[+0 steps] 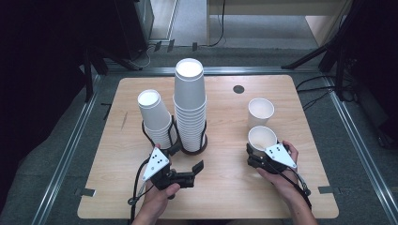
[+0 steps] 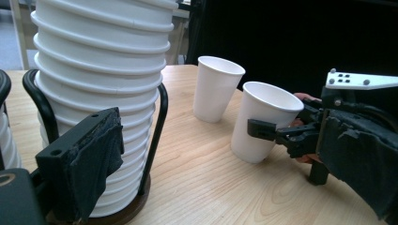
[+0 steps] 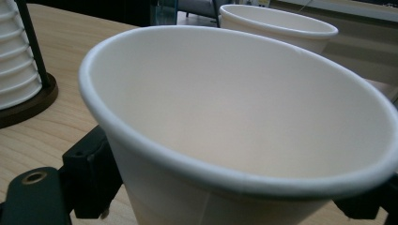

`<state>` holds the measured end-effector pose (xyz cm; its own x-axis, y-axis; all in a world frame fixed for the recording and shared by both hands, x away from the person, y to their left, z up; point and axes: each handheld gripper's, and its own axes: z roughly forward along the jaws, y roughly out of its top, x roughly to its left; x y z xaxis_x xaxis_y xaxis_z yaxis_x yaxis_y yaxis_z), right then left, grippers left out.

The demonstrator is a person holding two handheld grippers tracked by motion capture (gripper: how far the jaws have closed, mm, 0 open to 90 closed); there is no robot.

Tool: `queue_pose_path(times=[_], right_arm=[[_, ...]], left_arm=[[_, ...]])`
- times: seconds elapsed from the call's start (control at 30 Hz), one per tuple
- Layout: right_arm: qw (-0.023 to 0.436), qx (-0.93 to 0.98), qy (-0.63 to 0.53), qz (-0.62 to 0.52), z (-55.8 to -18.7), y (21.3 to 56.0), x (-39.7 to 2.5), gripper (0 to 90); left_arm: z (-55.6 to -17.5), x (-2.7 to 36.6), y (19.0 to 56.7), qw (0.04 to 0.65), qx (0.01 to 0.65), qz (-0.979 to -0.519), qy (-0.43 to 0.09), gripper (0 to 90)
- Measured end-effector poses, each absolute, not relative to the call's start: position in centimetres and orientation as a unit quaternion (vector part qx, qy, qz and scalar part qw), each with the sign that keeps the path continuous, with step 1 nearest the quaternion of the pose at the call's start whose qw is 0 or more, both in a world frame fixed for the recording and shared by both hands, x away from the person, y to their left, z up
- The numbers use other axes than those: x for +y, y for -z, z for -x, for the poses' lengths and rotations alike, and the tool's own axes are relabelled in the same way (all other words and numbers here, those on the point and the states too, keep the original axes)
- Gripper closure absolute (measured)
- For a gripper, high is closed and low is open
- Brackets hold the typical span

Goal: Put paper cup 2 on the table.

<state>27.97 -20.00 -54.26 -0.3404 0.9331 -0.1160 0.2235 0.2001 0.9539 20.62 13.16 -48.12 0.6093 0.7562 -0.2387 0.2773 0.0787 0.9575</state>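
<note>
Lower right of high view: right gripper (image 1: 257,157) clamps upright paper cup (image 1: 262,138), standing on table (image 1: 225,187) in line with second cup (image 1: 260,110) behind. Lower centre: left gripper (image 1: 190,173) spread, empty, beside tall cup stack (image 1: 190,105), likely ready for next pull.

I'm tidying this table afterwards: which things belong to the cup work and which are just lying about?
In use: held cup, right tool, second cup, tall stack, short stack, left tool.
Lying about: floor cables, table hole cap.
</note>
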Motion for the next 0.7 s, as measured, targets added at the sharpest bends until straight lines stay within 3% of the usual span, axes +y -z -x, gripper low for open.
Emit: queue_pose_path(times=[0.2,0.37,0.7], right_arm=[[0.374,0.674,-0.467,-0.433,-27.9,54.1,-20.2,10.7],[0.351,0.674,-0.481,-0.437,-27.7,54.0,-20.6,0.0],[0.352,0.667,-0.493,-0.434,-26.5,53.6,-21.7,0.0]], left_arm=[[-20.6,13.5,48.2,0.617,0.401,-0.649,-0.194,1.2],[-20.7,13.7,48.2,0.617,0.403,-0.647,-0.196,1.1],[-20.3,14.9,48.4,0.605,0.413,-0.649,-0.206,0.0]])
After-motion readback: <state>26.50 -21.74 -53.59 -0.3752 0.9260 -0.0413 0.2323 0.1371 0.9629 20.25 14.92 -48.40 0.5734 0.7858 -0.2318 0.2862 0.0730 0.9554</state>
